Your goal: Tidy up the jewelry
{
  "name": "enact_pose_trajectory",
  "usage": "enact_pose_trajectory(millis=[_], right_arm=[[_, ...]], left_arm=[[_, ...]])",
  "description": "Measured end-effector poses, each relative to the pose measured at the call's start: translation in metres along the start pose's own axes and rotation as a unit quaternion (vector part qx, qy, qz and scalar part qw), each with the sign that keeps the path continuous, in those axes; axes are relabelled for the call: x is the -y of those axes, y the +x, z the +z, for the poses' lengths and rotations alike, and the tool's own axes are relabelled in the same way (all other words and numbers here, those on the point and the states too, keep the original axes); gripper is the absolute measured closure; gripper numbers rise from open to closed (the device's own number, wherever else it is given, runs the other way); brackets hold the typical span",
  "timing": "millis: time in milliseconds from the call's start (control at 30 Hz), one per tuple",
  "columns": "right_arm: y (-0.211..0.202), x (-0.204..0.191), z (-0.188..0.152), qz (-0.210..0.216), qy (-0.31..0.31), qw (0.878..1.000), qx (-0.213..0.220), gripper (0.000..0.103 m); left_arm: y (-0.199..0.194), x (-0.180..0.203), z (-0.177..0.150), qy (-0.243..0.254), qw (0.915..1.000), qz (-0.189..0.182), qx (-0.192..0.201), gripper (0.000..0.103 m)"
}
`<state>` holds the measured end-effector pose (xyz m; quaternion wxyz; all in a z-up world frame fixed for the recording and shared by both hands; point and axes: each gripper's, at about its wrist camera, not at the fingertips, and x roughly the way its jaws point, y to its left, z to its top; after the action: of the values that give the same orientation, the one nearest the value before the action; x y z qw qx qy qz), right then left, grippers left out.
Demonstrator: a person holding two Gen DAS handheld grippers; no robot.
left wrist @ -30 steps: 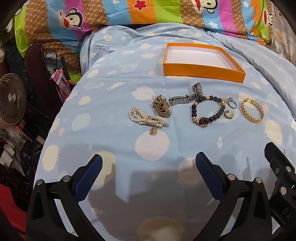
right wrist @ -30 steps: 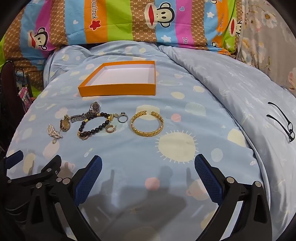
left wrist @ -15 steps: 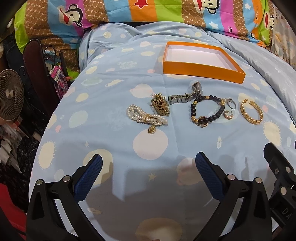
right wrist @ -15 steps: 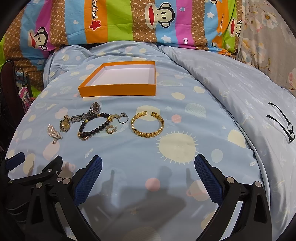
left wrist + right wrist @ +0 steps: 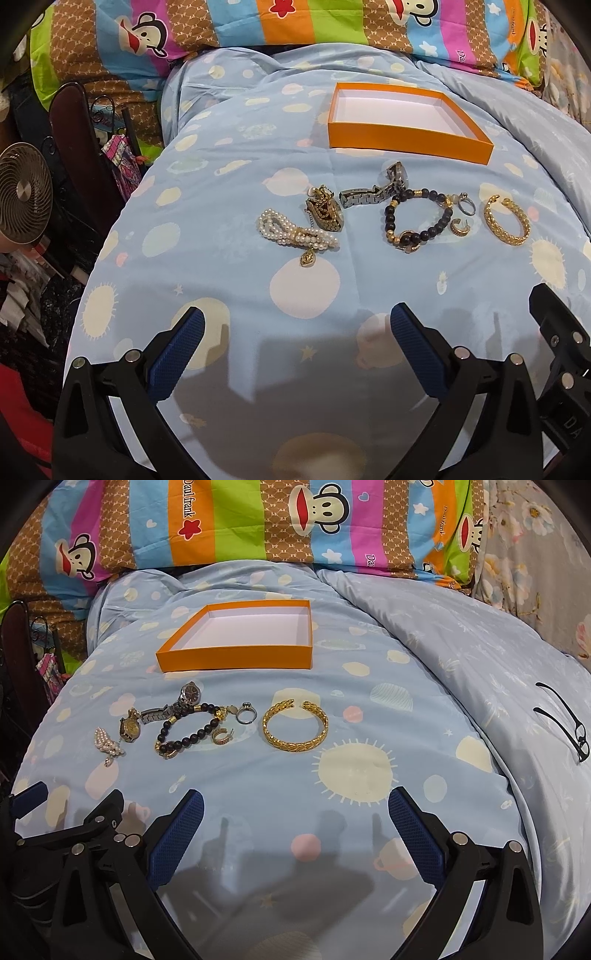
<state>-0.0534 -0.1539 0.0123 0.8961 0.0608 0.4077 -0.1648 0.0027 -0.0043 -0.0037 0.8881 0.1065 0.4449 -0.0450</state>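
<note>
A row of jewelry lies on the blue bedspread: pearl bracelet point(image 5: 295, 233), gold watch point(image 5: 325, 214), silver watch point(image 5: 373, 194), dark bead bracelet point(image 5: 417, 221), silver ring point(image 5: 467, 207), small gold earring point(image 5: 459, 228) and gold bangle point(image 5: 508, 221). The bangle point(image 5: 295, 726) lies nearest the right gripper. An empty orange box point(image 5: 406, 142) point(image 5: 236, 658) stands behind them. My left gripper point(image 5: 295, 332) and right gripper point(image 5: 295, 812) are both open and empty, short of the jewelry.
A striped monkey-print pillow point(image 5: 258, 520) lies at the head of the bed. Black glasses point(image 5: 569, 720) lie on the grey cover at right. A fan point(image 5: 22, 199) and a dark chair point(image 5: 81, 155) stand off the bed's left edge.
The left gripper has drifted slightly back and left, so the jewelry sits a little higher in its view. The right gripper has hardly moved. Both stay open.
</note>
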Motion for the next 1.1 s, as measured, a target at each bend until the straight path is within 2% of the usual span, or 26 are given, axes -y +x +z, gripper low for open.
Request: enact_pose_trajectory(millis=[1100], right_arm=[[-0.0004, 0.0, -0.0008, 0.002, 0.001, 1.0, 0.0, 0.005]], left_arm=[[-0.0011, -0.0029, -0.0019, -0.001, 1.0, -0.001, 0.001, 0.005]])
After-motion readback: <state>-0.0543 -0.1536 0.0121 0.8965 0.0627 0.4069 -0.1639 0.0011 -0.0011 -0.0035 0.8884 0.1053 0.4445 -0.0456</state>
